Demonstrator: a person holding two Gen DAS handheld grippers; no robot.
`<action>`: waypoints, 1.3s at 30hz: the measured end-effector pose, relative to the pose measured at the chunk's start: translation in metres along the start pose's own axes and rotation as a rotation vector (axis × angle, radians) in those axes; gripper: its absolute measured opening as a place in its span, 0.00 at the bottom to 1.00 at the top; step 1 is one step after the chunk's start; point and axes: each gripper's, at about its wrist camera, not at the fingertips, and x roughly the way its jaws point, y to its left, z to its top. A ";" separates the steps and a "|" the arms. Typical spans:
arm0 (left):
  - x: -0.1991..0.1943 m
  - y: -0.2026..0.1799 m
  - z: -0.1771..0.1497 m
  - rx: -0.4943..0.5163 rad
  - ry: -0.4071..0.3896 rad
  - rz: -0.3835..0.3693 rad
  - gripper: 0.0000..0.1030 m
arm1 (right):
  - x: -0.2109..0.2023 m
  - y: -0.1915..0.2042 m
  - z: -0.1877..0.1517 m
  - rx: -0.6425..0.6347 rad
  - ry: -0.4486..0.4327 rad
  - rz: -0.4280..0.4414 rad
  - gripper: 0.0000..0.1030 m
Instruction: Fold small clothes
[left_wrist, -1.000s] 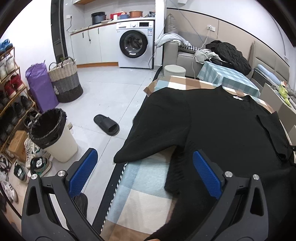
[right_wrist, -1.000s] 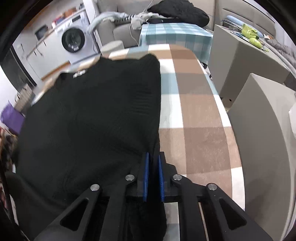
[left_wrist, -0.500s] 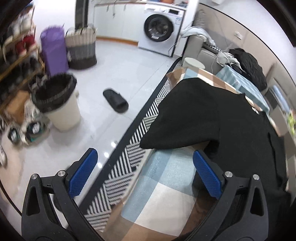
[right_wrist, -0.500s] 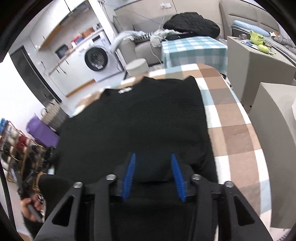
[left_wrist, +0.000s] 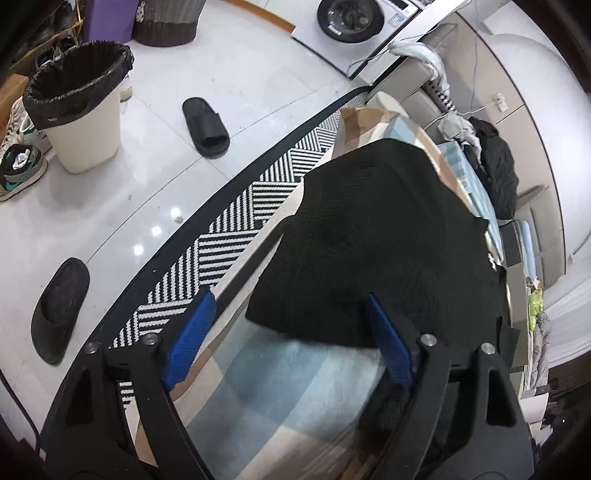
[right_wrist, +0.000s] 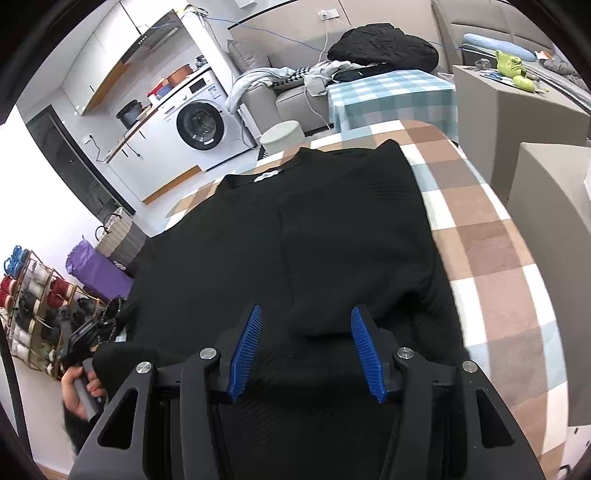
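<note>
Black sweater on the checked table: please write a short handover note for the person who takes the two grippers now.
Left gripper: jaws closing around the left sleeve end, not yet gripping.
Right gripper: jaws opening, nothing held, above the folded right side.
Black sweater lies flat on the checked tablecloth, collar away from you.
Done: right side folded in.
Left: fold the left sleeve in, then fold the body.

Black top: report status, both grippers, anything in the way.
Left gripper closing over the sleeve end, not yet pinched. Right gripper opening, empty, above the black top. Right sleeve already folded in. Nothing in the way.
</note>
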 end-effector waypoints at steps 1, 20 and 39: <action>0.006 -0.001 0.003 0.003 0.011 -0.014 0.71 | 0.000 0.000 -0.001 0.004 0.001 0.000 0.51; -0.076 -0.152 0.017 0.416 -0.320 -0.120 0.05 | -0.013 -0.006 -0.024 0.045 -0.020 0.026 0.51; -0.037 -0.240 -0.097 0.653 -0.084 -0.225 0.55 | -0.012 -0.022 -0.023 0.060 -0.004 -0.006 0.51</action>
